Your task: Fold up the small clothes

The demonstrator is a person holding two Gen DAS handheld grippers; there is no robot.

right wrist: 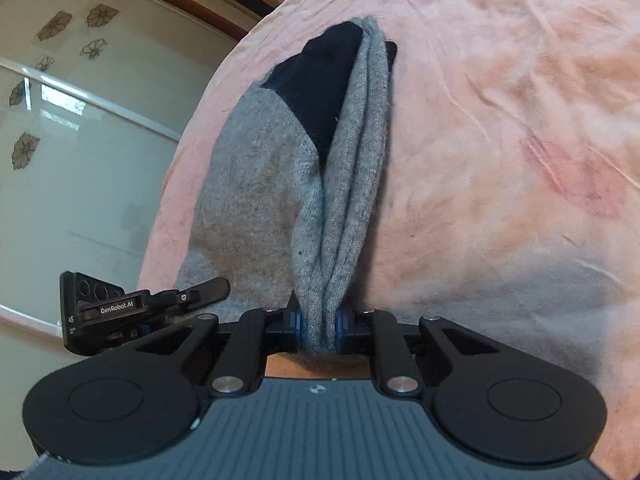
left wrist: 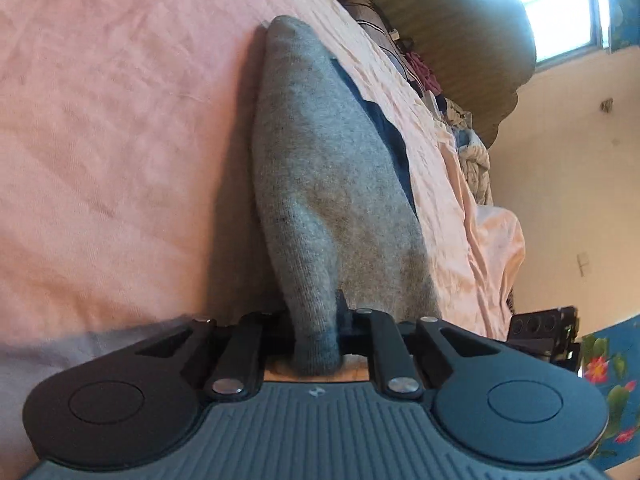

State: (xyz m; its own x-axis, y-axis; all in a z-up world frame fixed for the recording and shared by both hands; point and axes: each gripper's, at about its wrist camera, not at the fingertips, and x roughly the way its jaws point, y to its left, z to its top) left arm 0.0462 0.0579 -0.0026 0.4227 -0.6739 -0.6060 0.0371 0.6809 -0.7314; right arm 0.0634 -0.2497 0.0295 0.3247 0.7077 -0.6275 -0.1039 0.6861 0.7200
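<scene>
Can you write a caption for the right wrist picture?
Right gripper pinches a bunched grey sock above the pink bedsheet.

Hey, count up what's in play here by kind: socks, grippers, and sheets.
Socks: 1, the grey sock with a navy patch, pinched at both ends.
Grippers: 2, left gripper and right gripper.
Sheets: 1, the pink sheet.
Total: 4

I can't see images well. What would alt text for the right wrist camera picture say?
A handheld black right gripper pinches the bunched end of a grey sock with a dark navy patch, which stretches away across a wrinkled pink bedsheet. The other gripper's tip shows at the left edge, before a glass panel with flower decals.
</scene>
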